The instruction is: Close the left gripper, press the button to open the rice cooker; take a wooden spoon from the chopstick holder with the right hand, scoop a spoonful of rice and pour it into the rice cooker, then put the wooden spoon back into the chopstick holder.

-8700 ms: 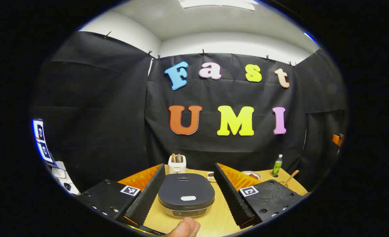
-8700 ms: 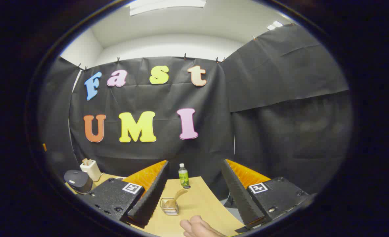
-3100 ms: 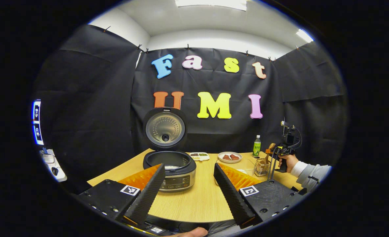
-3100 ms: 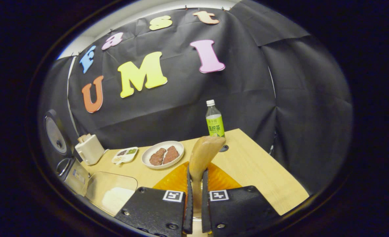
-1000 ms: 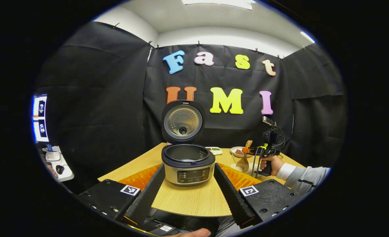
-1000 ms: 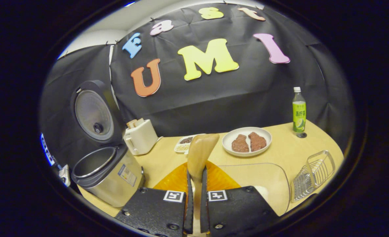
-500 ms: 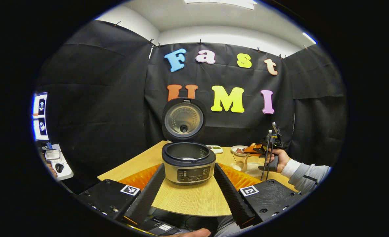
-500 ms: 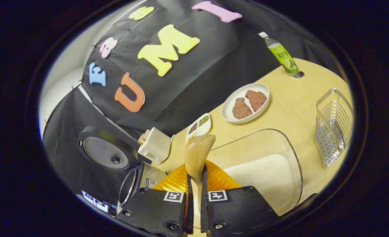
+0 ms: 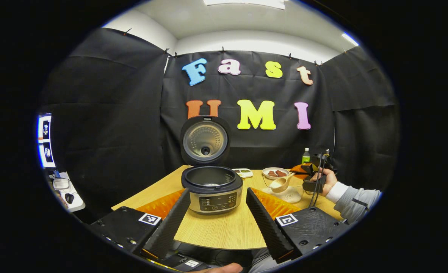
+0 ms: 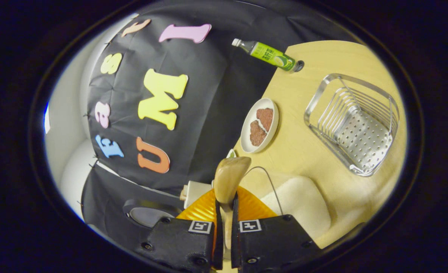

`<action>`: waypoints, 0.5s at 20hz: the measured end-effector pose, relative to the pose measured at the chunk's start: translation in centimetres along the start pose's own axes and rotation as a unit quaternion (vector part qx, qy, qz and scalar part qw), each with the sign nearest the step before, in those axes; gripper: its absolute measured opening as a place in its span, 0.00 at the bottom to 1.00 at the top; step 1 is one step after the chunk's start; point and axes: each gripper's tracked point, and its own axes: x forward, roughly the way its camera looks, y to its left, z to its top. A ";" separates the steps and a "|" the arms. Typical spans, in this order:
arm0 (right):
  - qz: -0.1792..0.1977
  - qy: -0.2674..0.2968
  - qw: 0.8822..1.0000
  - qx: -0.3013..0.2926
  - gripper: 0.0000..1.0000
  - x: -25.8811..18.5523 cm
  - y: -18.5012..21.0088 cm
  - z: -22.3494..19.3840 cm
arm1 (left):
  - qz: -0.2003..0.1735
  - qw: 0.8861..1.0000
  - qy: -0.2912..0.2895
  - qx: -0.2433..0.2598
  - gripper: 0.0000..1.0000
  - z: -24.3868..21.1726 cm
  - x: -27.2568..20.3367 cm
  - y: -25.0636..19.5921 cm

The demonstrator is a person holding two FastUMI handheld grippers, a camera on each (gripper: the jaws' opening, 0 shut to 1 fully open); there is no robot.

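The rice cooker (image 9: 212,187) stands on the wooden table (image 9: 224,227) with its lid (image 9: 205,140) raised and its pot empty. My left gripper (image 9: 216,220) hangs open in front of it, with the cooker between the fingers farther off. My right gripper (image 10: 224,206) is shut on the handle of the wooden spoon (image 10: 229,178), and it is rolled hard to one side. The spoon bowl (image 9: 280,184) hovers at the rim of the clear rice container (image 9: 286,192), above the white rice (image 10: 298,206). The metal chopstick holder (image 10: 354,123) stands empty.
A plate with two pieces of meat (image 10: 259,125), a green bottle (image 10: 271,53), a small divided dish (image 9: 242,172) and a white toaster (image 10: 195,191) sit toward the back of the table. A hand and grey sleeve (image 9: 345,193) hold the right gripper.
The right gripper has rolled further sideways and dropped lower, bringing the spoon down to the rice container. The left gripper has only drifted slightly and stays open.
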 end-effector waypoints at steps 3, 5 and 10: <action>0.030 -0.018 0.995 0.089 0.13 -1.3 0.6 1.4 | -0.006 1.000 -0.009 -0.007 0.95 0.2 0.0 -0.3; 0.059 -0.022 0.990 0.130 0.13 -1.9 1.7 2.0 | -0.010 1.000 -0.008 -0.009 0.94 0.0 -0.2 -0.5; 0.107 -0.007 0.976 0.188 0.13 -1.9 4.9 0.0 | 0.000 1.000 -0.007 -0.006 0.95 0.0 -0.6 0.6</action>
